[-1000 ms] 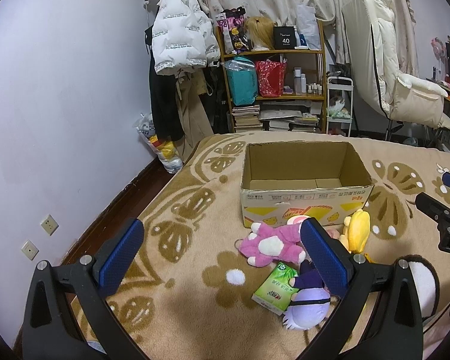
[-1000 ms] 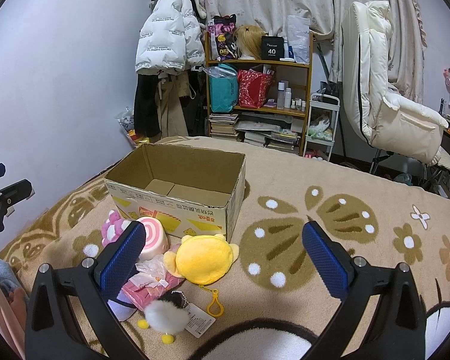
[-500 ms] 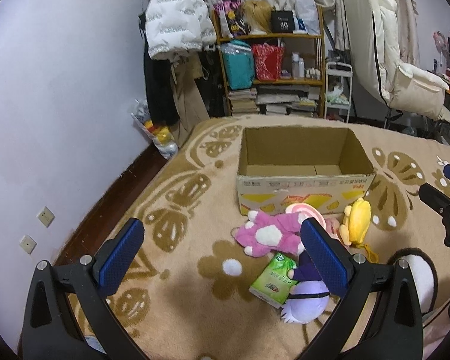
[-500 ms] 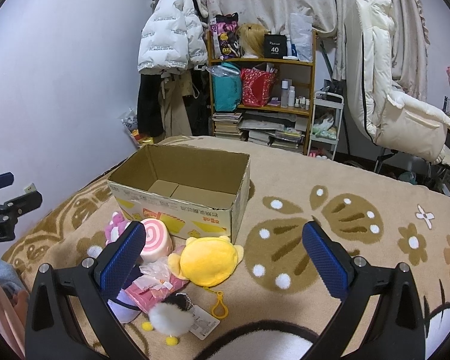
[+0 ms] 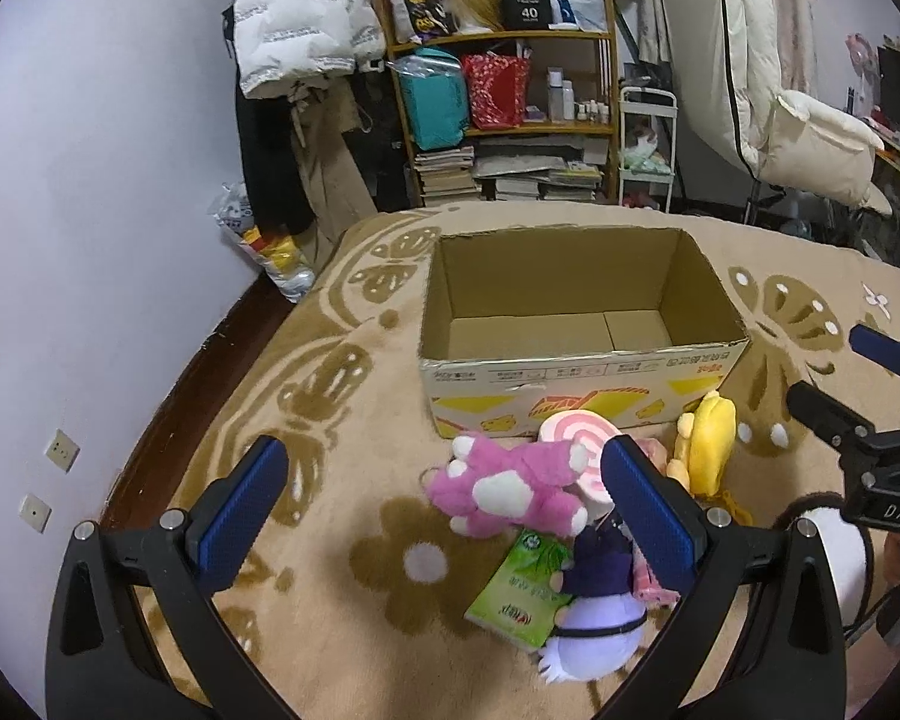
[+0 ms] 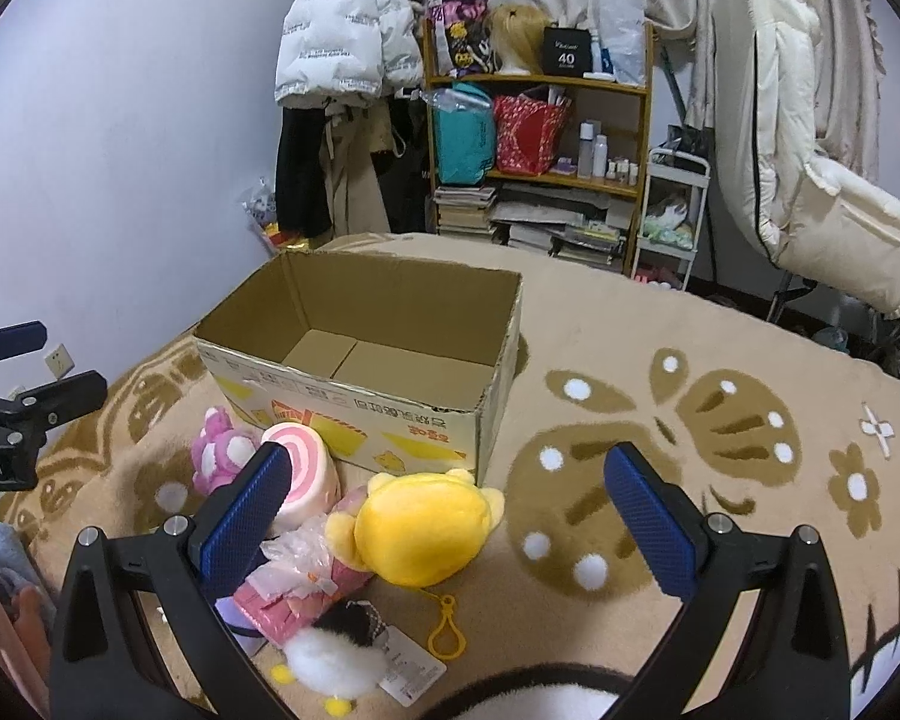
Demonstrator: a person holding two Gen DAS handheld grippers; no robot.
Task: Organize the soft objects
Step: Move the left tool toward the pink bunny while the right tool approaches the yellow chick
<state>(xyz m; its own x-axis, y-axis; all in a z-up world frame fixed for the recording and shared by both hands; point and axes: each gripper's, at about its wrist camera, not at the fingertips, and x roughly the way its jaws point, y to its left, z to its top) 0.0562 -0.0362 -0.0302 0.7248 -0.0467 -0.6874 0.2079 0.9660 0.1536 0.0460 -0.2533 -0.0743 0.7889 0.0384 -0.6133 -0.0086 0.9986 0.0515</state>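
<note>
Toys are lying in a little heap on the brown flowery blanket, right in front of the cardboard box, and we are looking down at them with both grippers. The box is sitting open, and we are seeing only its bare brown bottom inside.

We are holding the left gripper over the pink plush — fluffy, with white paws, lying on its side. Its blue fingers are spread wide apart and touching no toy. Just beside the pink plush are sitting a pink-and-white swirl roll, a green packet and a purple-and-white doll.

We are holding the right gripper over the yellow plush — round and soft, with an orange clip on a cord. Its fingers are wide apart too, holding nothing. A crinkly pink packet and a white fluffy toy are lying near it.
</note>
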